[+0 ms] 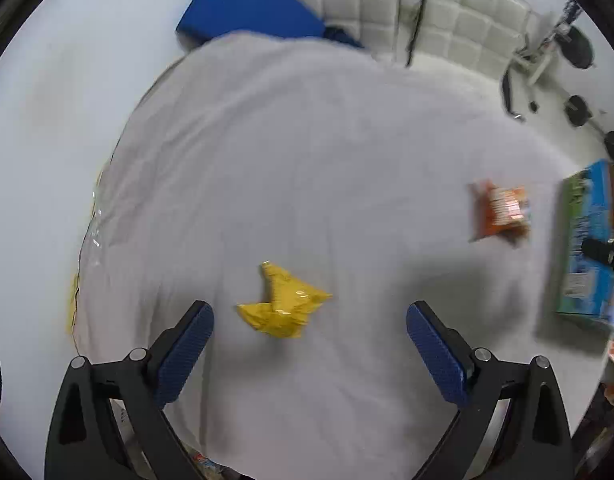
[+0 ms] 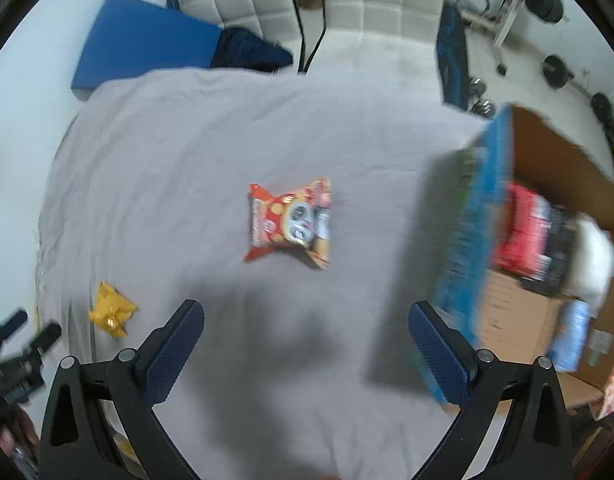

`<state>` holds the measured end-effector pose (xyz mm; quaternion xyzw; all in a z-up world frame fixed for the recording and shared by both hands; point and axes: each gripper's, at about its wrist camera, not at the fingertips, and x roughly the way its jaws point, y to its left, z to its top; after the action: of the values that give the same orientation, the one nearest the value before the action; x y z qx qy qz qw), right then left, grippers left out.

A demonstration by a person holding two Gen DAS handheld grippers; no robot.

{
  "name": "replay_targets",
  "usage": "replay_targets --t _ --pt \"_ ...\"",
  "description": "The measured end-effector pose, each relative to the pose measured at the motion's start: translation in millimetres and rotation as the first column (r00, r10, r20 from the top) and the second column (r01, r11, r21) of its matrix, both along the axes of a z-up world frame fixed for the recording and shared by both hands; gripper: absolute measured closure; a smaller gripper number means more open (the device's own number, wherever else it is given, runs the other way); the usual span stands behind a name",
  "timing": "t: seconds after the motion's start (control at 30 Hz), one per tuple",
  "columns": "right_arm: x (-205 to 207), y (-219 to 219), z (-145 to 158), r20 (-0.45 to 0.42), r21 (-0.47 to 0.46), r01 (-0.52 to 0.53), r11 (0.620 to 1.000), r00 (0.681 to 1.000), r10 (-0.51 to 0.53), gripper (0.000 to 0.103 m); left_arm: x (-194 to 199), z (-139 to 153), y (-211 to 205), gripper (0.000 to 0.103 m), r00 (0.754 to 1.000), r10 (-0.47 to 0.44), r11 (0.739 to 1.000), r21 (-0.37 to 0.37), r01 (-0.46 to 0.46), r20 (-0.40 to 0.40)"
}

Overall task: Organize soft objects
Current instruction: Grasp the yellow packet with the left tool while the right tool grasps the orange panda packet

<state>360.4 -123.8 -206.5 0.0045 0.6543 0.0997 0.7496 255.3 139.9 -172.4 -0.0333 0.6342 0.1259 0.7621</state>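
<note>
Snack packets are what remains to sort, and two lie loose on the grey sheet (image 1: pixel 307 152) that covers the table. Left tool (image 1: pixel 310 320) hangs released, fingers spread wide and holding nothing, with the crumpled yellow packet (image 1: pixel 285 304) lying on the sheet directly between them. Right tool (image 2: pixel 306 322) is likewise spread and empty; the orange-red snack bag (image 2: pixel 291 222) lies flat ahead of it, well clear of the fingertips. Further right stands the cardboard box (image 2: pixel 555 160) with its blue printed side, already holding several packets; it seems the likely destination.

Both views are smeared by motion blur, so a hurried descent is the main risk, in my judgement. The yellow packet is small, creased and glossy, and could slip out sideways as the fingers clench, or the pads could pinch a fold of sheet along with it and drag the cloth. The orange bag looks puffed with air; a grip across its middle may squeeze it out or crush the contents. The box wall sits close beside the right tool's right finger and could be knocked.
</note>
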Motion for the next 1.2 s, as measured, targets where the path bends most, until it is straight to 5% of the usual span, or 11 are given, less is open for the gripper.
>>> replay_targets --t 0.2,0.43,0.8,1.07,1.2 --pt "45.5 30.8 -66.1 -0.108 -0.057 0.026 0.998 0.994 -0.032 0.0 8.3 -63.1 26.2 0.004 0.992 0.018 0.999 -0.027 -0.022 -0.128" --pt "69.0 52.3 -109.9 -0.175 -0.111 0.016 0.994 0.984 -0.035 0.0 6.9 -119.7 28.2 0.004 0.969 -0.044 0.997 -0.074 0.027 -0.242" --pt "92.2 80.0 -133.7 -0.224 -0.146 -0.015 0.989 0.974 -0.018 0.0 9.8 -144.0 20.3 0.009 0.957 -0.084 0.994 -0.086 0.062 -0.279" --pt "97.9 94.6 -150.1 -0.263 -0.159 -0.044 0.986 0.965 0.0 0.002 11.0 -155.7 29.4 0.033 0.945 -0.084 0.991 -0.123 0.047 -0.317" --pt "99.9 104.3 -157.9 -0.277 -0.16 -0.052 0.986 0.961 0.006 0.013 4.4 -159.0 31.4 0.04 0.947 -0.073 0.991 -0.128 0.035 -0.314"
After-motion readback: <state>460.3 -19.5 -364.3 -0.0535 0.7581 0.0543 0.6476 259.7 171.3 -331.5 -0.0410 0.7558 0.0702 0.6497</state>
